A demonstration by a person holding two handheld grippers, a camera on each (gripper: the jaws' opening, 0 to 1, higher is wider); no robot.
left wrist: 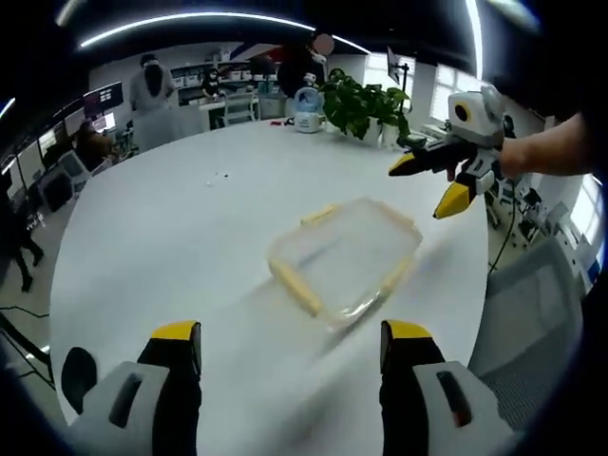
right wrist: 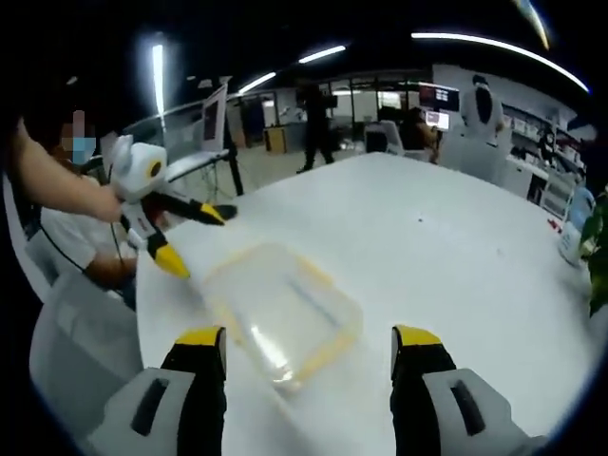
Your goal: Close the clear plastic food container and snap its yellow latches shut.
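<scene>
While spread wide and empty, both grippers' fingers (left wrist: 177, 334) (right wrist: 414, 340) clear of container (left wrist: 347, 255).

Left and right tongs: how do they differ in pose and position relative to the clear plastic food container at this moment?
In the right gripper view, the left tongs hover beside the clear plastic food container with yellow latches. In the left gripper view, the right tongs hang above the round white table, further from the container. Both are yellow-tipped, open and hold nothing.
</scene>
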